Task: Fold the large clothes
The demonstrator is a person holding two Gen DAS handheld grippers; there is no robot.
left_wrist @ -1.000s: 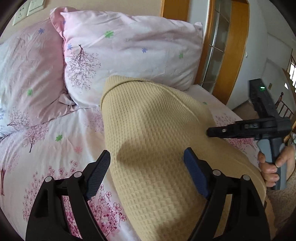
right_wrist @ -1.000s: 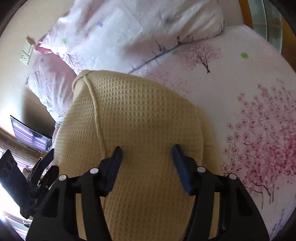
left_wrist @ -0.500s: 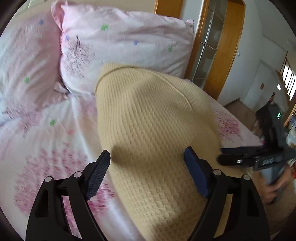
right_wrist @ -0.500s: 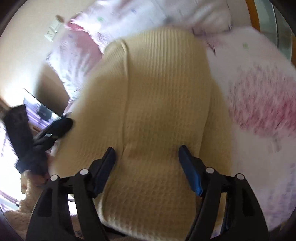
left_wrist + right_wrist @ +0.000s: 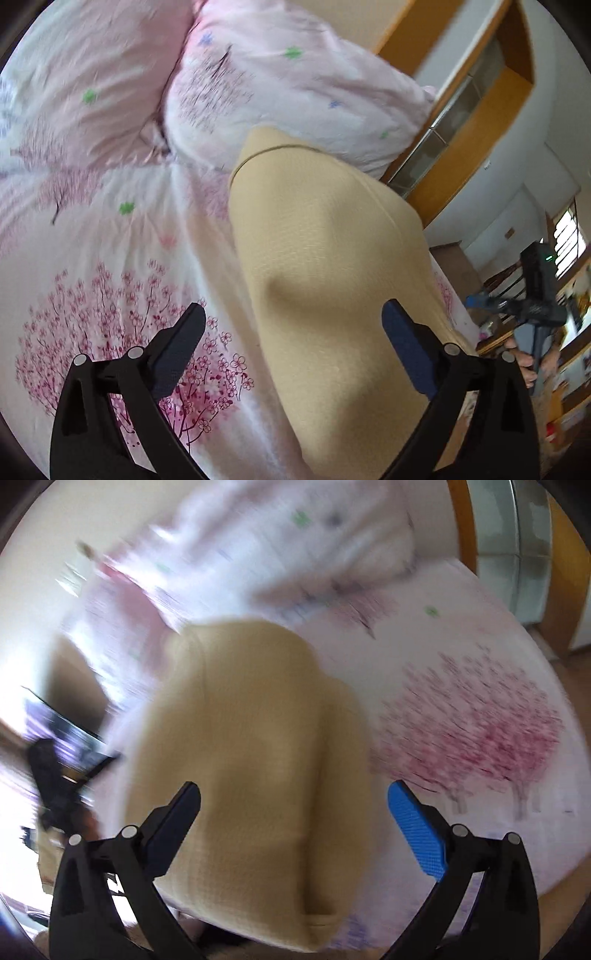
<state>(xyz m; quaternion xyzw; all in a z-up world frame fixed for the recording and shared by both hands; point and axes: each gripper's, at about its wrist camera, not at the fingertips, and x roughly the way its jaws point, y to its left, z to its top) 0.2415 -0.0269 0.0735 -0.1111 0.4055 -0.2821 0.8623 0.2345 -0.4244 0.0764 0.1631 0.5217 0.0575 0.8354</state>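
left hand-held gripper [image 5: 293, 343] opening wide above the near end of the yellow garment [image 5: 332, 266], nothing gripped; one pad over the cloth, the other over the sheet. right hand-held gripper [image 5: 295, 823] likewise opening to full spread, hanging over the same garment [image 5: 251, 746] with no cloth pinched between the pads. garment lying as a long folded strip on the bed [image 5: 110, 258], far end close to, maybe touching, the front pillow [image 5: 295, 81].

likely trouble from here: near end looks to hang over the bed's edge, so could slide off or drag the fold open once let go. soft hump in the middle of the strip, seemingly trapped slack; may set a crooked crease if folded over without smoothing. loose waffle cloth, so a shallow pinch could lift only the top layer and split the stack. right view badly blurred, so edge positions there hard to judge.

around: second pillow [image 5: 92, 74] further left, wooden door frame [image 5: 476, 125] beyond the bed. pillows crowd the far end, leaving little room to lay the strip out further that way.
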